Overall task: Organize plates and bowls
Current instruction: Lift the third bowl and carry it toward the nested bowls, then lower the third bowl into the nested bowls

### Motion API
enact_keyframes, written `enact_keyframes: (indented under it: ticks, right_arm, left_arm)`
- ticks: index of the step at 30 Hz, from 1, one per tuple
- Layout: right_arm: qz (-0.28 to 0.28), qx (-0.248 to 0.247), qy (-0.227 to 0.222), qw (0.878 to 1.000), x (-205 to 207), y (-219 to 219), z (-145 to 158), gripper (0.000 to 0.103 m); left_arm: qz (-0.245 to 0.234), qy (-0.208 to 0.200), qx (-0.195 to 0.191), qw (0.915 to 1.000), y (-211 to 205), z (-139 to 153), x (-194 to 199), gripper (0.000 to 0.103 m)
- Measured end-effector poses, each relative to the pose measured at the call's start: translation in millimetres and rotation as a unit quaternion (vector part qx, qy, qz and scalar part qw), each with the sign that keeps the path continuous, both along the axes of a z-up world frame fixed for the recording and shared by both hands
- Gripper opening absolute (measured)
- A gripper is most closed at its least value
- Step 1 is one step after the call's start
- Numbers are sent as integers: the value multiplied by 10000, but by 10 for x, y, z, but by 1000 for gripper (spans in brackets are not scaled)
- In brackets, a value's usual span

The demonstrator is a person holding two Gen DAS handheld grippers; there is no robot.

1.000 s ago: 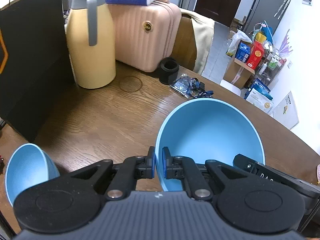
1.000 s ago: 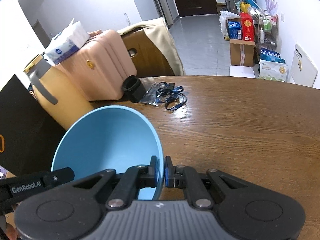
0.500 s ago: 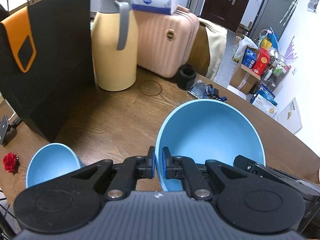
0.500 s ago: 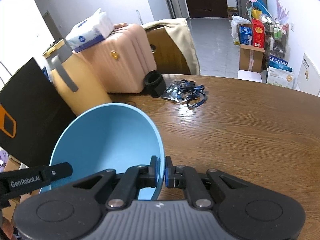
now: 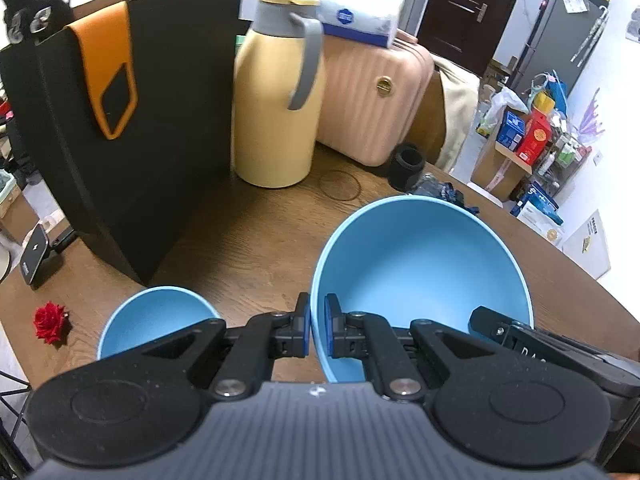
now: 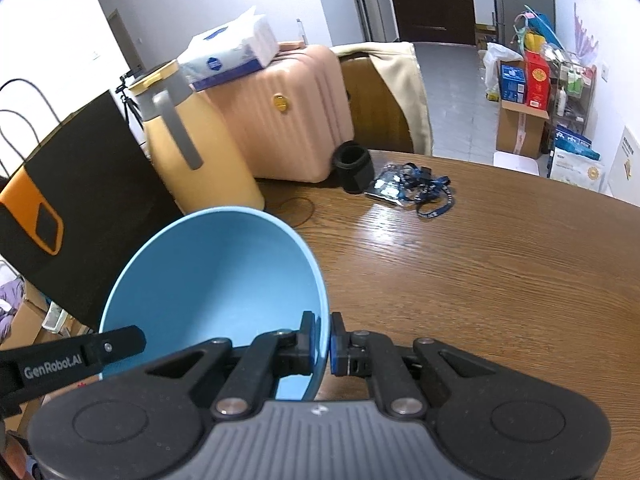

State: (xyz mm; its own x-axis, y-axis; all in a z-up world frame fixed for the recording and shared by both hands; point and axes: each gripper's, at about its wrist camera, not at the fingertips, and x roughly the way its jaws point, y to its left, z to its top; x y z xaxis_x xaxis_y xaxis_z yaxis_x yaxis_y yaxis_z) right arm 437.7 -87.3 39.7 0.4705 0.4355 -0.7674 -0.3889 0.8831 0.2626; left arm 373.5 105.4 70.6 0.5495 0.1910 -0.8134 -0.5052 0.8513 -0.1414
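Both grippers (image 5: pixel 316 330) (image 6: pixel 323 344) have carried the large bowl (image 5: pixel 420 264), rim clamped, over the table (image 5: pixel 248 240).

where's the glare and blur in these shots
Right wrist view: a bright glare patch on the table beside the lanyard. Left wrist view: the yellow jug looks motion-smeared, and the fisheye bends the door and room edges.

The left gripper (image 5: pixel 316 330) is matte black, with two angled finger links, blue pads (image 5: pixel 330 320) at the tips, silver pivot screws, round black discs at either side and a ribbed grey housing bearing a small white logo. The right gripper (image 6: pixel 324 338) has the same build. Its neighbour's black finger is lettered "GenRobot.AI" in white.
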Motion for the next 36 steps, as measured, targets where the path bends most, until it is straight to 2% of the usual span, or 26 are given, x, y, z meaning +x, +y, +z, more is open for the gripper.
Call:
enact_keyframes:
  ticks: [25,36]
  right_arm:
    - [542,-119,-15,9985,-483,874,13,7]
    - [730,-229,42,9971,-663,1204,-75,7]
  left_arm:
    - [533,24,-59,9986,778,-41,-597,8]
    - [732,108,-128,9972,1057,-168,-814,8]
